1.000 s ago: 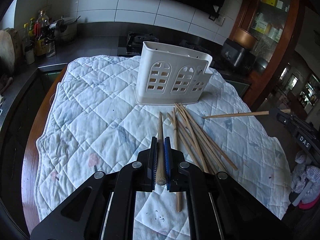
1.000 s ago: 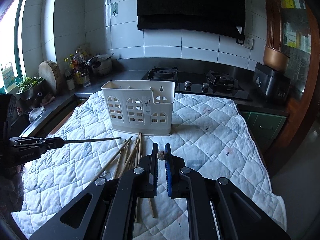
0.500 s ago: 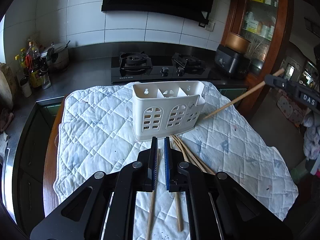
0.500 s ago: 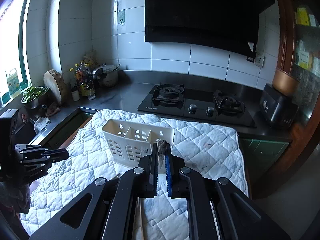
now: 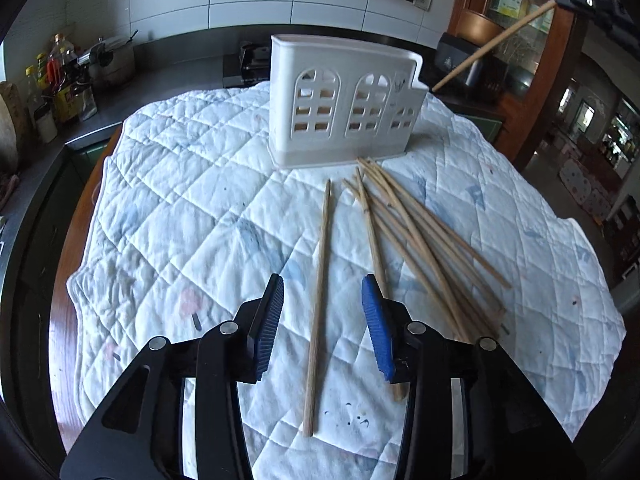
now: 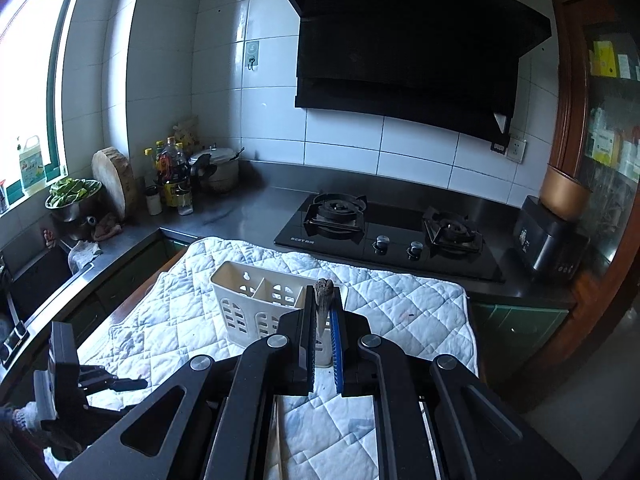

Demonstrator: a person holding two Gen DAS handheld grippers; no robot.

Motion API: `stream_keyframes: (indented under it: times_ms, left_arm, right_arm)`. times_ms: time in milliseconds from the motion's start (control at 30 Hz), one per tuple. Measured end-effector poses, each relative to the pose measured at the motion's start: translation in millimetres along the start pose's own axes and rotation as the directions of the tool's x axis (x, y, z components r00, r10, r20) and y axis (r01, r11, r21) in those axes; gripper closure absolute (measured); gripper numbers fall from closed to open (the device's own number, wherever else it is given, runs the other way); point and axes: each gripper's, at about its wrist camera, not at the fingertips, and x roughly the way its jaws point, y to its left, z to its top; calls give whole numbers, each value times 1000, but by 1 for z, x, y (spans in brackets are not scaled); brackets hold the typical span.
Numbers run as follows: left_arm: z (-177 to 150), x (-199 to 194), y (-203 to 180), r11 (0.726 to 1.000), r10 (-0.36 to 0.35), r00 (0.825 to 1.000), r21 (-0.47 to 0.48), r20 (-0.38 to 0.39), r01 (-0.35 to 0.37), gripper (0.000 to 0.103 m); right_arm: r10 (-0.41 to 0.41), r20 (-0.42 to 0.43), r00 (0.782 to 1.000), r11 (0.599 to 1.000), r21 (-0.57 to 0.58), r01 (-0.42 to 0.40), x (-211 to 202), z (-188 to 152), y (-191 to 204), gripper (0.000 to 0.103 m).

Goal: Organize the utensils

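A white slotted utensil holder (image 5: 344,100) stands on the quilted cloth (image 5: 180,200); it also shows in the right wrist view (image 6: 256,300). Several wooden chopsticks (image 5: 420,240) lie in a loose pile in front of it. One chopstick (image 5: 318,300) lies apart, running between the jaws of my left gripper (image 5: 322,320), which is open and low over the cloth. My right gripper (image 6: 323,344) is shut on a chopstick (image 6: 323,296) and holds it high, tilted down toward the holder's right end; that chopstick also shows in the left wrist view (image 5: 500,36).
A gas hob (image 6: 384,228) sits behind the cloth. Bottles and a pot (image 6: 180,176) stand at the back left on the counter. A dark appliance (image 6: 552,240) and a wooden cabinet (image 6: 592,160) are at the right. The table edge (image 5: 76,280) shows at the left.
My left gripper has let go of its chopstick, opened and lowered over the cloth. My right gripper has lifted its chopstick higher, above the holder.
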Motion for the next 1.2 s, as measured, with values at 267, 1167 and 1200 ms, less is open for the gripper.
stream_keyframes:
  times_ms: [267, 1167, 1200]
  left_arm:
    - [-28, 25, 6, 1000, -4, 998, -22, -56, 3, 81]
    - [-5, -9, 1, 1000, 21, 999, 2, -43, -21, 98]
    - [0, -16, 1, 1000, 17, 1000, -2, -24, -17, 98]
  right_arm:
    - [-9, 10, 1000, 1000, -18, 9, -4, 0, 4, 96]
    - [-17, 17, 1000, 1000, -11, 17, -1, 8, 6, 96]
    - [-16, 19, 1000, 1000, -9, 16, -1, 9, 6, 96]
